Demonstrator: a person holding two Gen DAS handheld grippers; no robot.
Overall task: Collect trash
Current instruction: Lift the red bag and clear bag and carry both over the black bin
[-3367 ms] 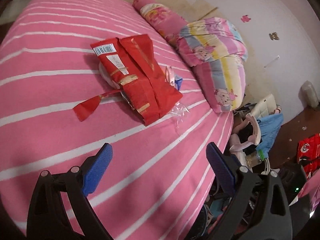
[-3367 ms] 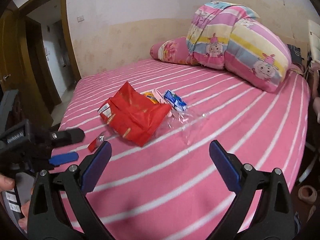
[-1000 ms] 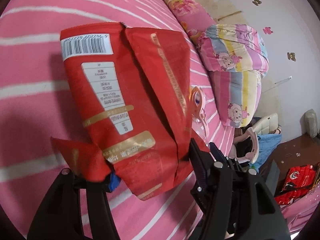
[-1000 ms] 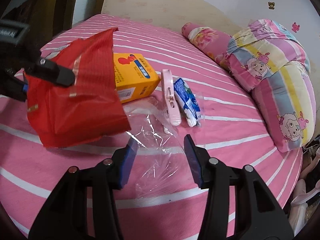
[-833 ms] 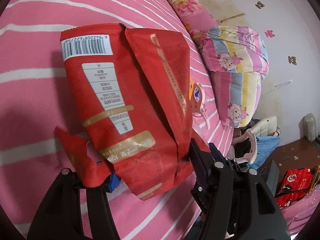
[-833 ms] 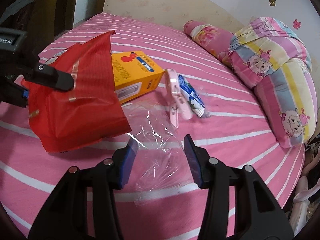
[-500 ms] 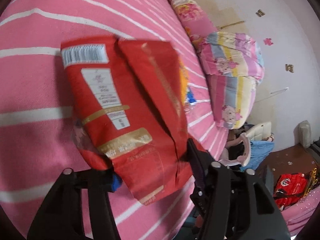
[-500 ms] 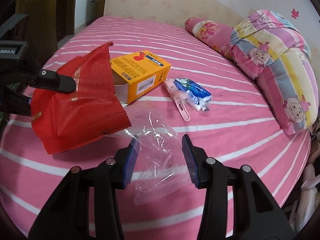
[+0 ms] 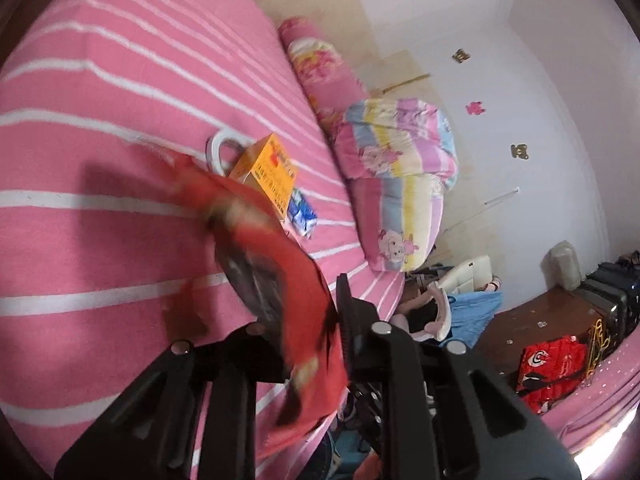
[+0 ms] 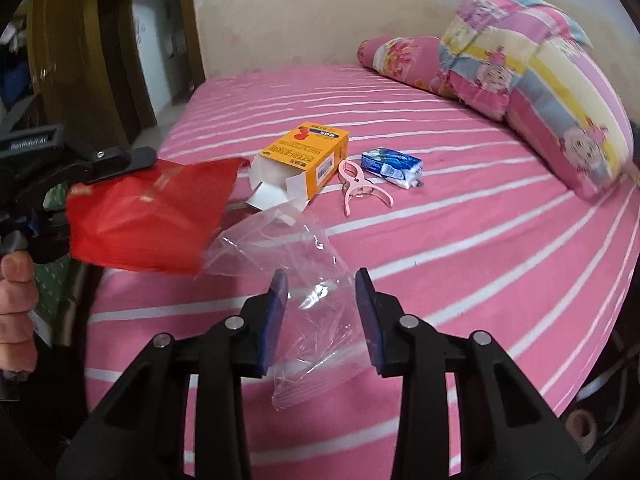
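Left gripper clamping the red bag, right gripper poised around the clear plastic bag.

My left gripper (image 9: 316,320) has its jaws pinched tight on the red bag (image 9: 288,264), which I hold lifted above the pink striped bed (image 9: 100,80); it is motion-blurred in the left wrist view. My right gripper (image 10: 322,300) stands partly open, its blue pads (image 10: 276,304) on either side of the crumpled clear plastic bag (image 10: 304,280); I cannot tell whether they touch it. Beyond it on the bed lie an open orange box (image 10: 308,156), a pink clip (image 10: 358,186) just beside it and a blue packet (image 10: 392,168). Striped pillows (image 10: 540,72) sit further off.
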